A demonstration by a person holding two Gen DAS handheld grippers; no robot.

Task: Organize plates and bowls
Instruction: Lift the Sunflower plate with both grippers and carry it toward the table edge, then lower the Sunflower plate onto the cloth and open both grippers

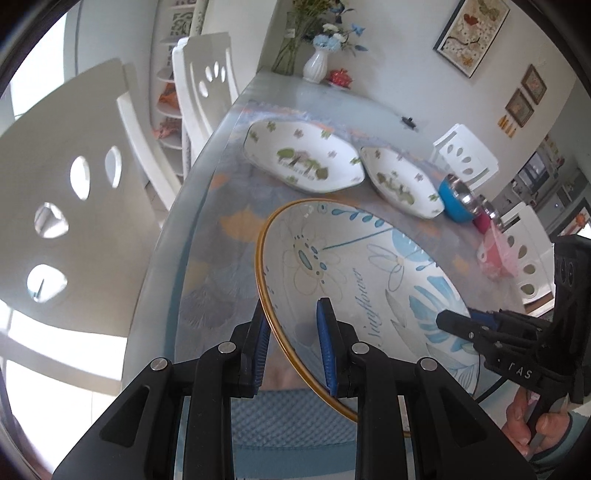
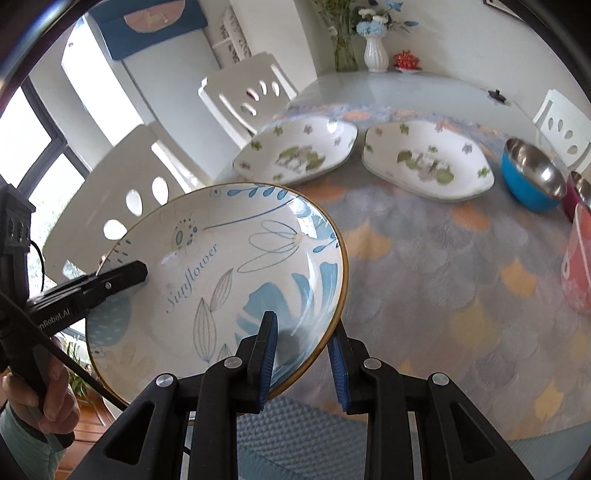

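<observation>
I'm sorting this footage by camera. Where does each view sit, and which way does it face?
Left wrist: on the left gripper, looking down its fingers at the Sunflower plate; the right gripper and a hand show.
Right wrist: on the right gripper, clamping the plate's opposite rim; the left gripper shows.
Shared: plate, two white dishes, blue bowl.

A bright dining room with white furniture

A glass-topped table (image 2: 388,88) covered by a scale-patterned cloth (image 2: 424,251) in grey, orange and yellow stands against a pale wall. White chairs (image 1: 74,192) with teardrop cut-outs line both sides. At the far end are a white vase (image 2: 375,53) of blue and white flowers and a small red pot (image 2: 405,59). Framed pictures (image 1: 471,33) hang on the wall, and daylight enters through a dark-framed window (image 2: 40,155). The blurred shapes at far right may be a kitchen.
</observation>
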